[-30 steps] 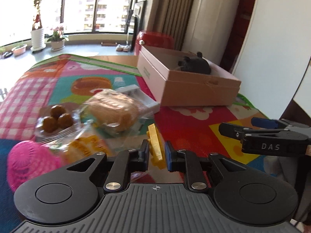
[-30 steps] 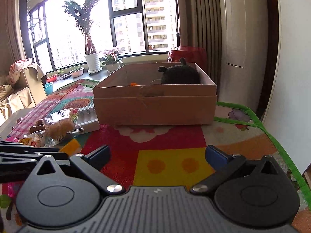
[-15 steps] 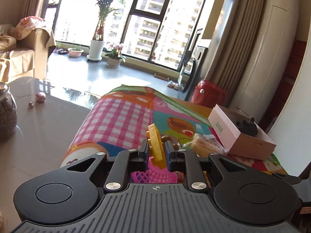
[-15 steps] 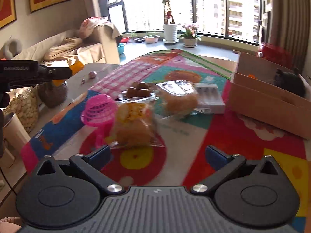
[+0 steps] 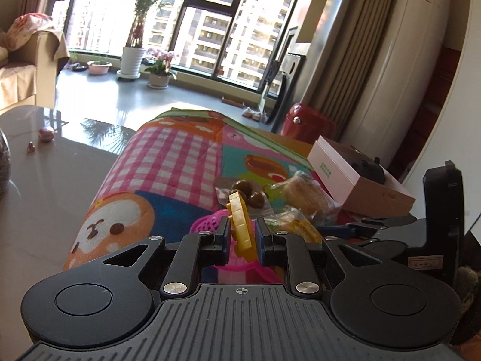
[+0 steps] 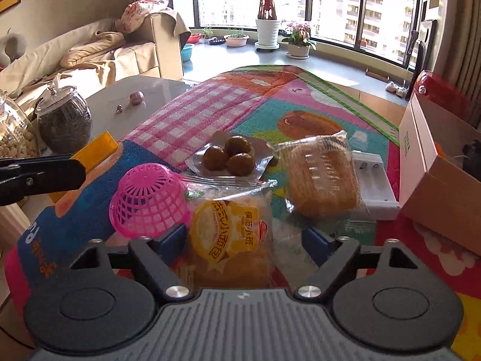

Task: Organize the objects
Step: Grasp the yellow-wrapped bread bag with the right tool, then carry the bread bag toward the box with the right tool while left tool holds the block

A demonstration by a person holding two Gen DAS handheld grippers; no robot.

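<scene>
The right hand-held gripper (image 6: 243, 239) is closing its jaws around a packaged bun with a yellow label (image 6: 231, 234) – the pads do not yet press it. The left hand-held gripper (image 5: 243, 236) clamps a flat yellow piece (image 5: 239, 224) upright. Beyond lie a pink basket (image 6: 148, 200) on its side, a pack of brown balls (image 6: 230, 156) – and a cardboard box (image 6: 439, 177) at the bench's right edge.

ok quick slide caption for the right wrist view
Right gripper closing around a yellow-labelled wrapped bun beside an overturned pink plastic basket.
</scene>
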